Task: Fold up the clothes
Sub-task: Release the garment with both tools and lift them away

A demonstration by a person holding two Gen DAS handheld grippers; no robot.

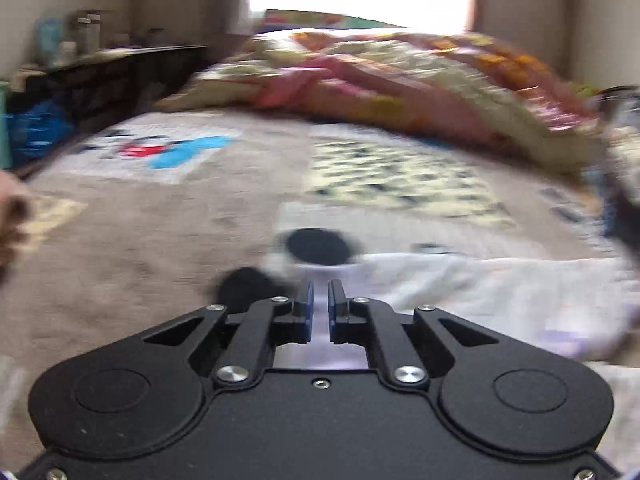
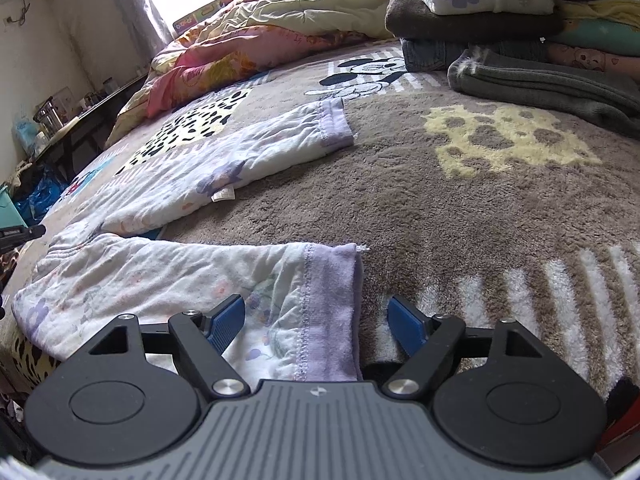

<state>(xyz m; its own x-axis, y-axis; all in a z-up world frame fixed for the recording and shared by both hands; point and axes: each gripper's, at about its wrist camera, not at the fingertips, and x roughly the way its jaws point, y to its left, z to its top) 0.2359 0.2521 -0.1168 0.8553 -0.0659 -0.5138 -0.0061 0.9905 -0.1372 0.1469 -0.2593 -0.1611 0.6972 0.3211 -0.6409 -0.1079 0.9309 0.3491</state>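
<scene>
White floral trousers [image 2: 180, 272] with lilac cuffs lie flat on the brown blanket [image 2: 480, 208], legs pointing right. My right gripper [image 2: 316, 316] is open just above the near leg. Its lilac cuff [image 2: 332, 280] lies between the blue pads [image 2: 226, 320], which do not press on it. The far leg [image 2: 240, 148] ends in a second cuff [image 2: 334, 120]. In the blurred left wrist view my left gripper [image 1: 320, 292] is shut, with a pale lilac-white strip of the trousers [image 1: 480, 292] pinched between its pads and lifted slightly.
A stack of folded clothes [image 2: 480, 12] stands at the far right of the bed. A crumpled pink and yellow quilt [image 2: 260, 32] fills the far side. A dark shelf with jars [image 1: 100, 60] and a blue bag [image 1: 36, 128] flank the bed's left.
</scene>
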